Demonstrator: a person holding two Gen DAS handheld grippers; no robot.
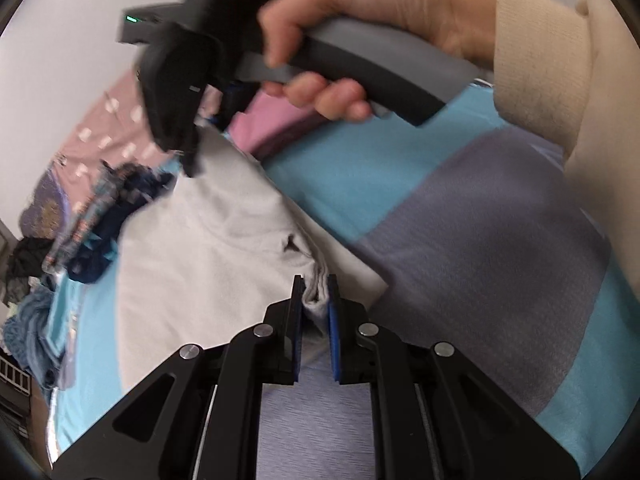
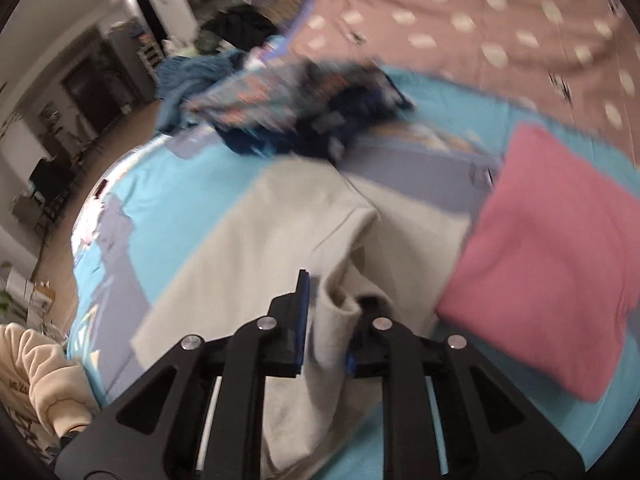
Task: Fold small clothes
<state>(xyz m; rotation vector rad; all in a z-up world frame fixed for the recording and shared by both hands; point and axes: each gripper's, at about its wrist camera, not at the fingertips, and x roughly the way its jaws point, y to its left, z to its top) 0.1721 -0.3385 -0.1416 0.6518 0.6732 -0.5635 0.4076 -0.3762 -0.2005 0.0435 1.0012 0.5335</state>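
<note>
Left wrist view: my left gripper pinches a bunched edge of the white garment, and my right gripper clamps another corner. I judge both lift it off the blue bedsheet for folding, beside the folded pink cloth.

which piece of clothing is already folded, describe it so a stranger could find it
Start at the blue and grey bedspread. Beside the pale garment being held lies the pink piece. It alone is a neat flat square; the dark patterned pile behind is crumpled.
</note>
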